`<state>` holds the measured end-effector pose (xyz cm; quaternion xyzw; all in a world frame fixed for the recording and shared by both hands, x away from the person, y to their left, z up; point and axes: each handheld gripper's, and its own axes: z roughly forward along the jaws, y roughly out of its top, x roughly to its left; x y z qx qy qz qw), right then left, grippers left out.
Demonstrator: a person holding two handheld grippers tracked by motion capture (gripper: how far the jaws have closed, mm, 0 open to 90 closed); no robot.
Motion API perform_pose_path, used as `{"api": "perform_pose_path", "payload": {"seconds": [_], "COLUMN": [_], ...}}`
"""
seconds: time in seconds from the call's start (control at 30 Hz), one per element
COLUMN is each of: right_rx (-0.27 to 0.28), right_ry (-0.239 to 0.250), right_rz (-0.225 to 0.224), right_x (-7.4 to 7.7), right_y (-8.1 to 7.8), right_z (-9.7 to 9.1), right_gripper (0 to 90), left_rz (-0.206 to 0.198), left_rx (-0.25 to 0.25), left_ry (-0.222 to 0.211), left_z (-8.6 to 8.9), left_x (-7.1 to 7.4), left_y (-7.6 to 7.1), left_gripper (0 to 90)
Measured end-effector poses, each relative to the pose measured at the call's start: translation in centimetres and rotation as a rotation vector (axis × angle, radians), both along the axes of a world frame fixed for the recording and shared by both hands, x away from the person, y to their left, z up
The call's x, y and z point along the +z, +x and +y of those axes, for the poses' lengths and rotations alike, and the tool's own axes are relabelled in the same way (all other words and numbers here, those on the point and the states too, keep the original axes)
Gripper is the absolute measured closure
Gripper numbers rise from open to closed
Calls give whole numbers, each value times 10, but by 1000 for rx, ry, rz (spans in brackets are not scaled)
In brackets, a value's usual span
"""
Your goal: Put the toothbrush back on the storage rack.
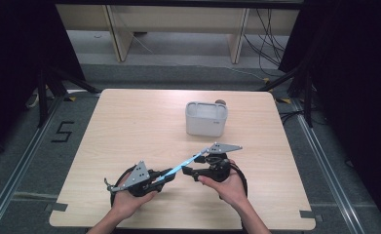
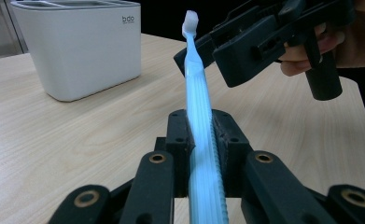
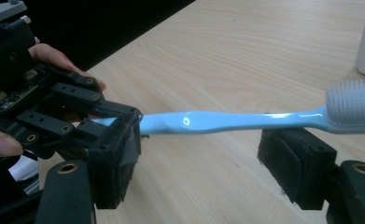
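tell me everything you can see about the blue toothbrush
The toothbrush is light blue, glossy plastic by its look, with a slim, gently waved handle and a pale, whitish bristle head at its far end. The left claw is shut on the lower handle and holds it above the wooden table, pointing toward the white holder. Its upper part passes between the right claw's jaws, which stand open on either side of it, pads not pressing. It is off the table and apart from the holder.
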<state>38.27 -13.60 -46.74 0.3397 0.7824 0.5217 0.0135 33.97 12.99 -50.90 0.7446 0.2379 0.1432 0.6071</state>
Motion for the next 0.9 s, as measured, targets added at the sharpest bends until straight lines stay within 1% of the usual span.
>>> {"api": "perform_pose_path", "payload": {"seconds": [0.03, 0.07, 0.13, 0.2, 0.23, 0.27, 0.43, 0.47, 0.5, 0.67, 0.7, 0.73, 0.8, 0.83, 0.87, 0.9], "right_rx": [0, 1, -6, -14, -9, -10, -24, -28, -21, -25, -21, -28, -32, -36, -36, -41], "right_ry": [0, 11, 11, 29, 27, 31, 32, 41, 40, 52, 52, 53, 52, 45, 51, 62], "right_rz": [7, 15, 15, 35, 28, 31, 31, 51, 41, 50, 40, 51, 55, 47, 54, 64], "right_x": [1, 0, 0, 0, 0, 0, 0, 1, 0, 0, 0, 0, 0, 1, 0, 0], "right_y": [0, 0, 0, 0, 1, 1, 1, 1, 2, 3, 3, 3, 3, 3, 3, 3], "right_z": [0, 0, 0, 0, -1, -1, -1, -1, -1, -2, -2, -2, -2, -3, -3, -2], "right_gripper": [304, 304, 303, 303, 303, 303, 302, 302, 302, 303, 303, 303, 306, 309, 318, 341], "left_rz": [2, 2, 1, -4, -3, 2, 5, 5, 5, 2, -1, -3, -4, -5, 0, 0], "left_rx": [0, 0, -1, -9, -9, -2, -5, -5, -5, -8, -12, -15, -12, -12, -7, -8], "left_ry": [-2, -1, -1, -17, -16, 4, 3, 3, 4, 8, -4, -8, -7, -7, 11, 12], "left_z": [0, 0, -1, -2, -2, -1, -3, -3, -3, -3, -4, -5, -5, -6, -5, -5], "left_x": [0, 0, 0, -1, -1, -1, -2, -2, -2, -2, -3, -3, -3, -3, -2, -2], "left_y": [0, 0, 0, 1, 1, 0, 0, 0, 0, -1, 0, 0, 0, -1, -2, -2], "left_gripper": [780, 780, 780, 779, 779, 779, 780, 779, 779, 779, 779, 779, 779, 778, 778, 778]}}
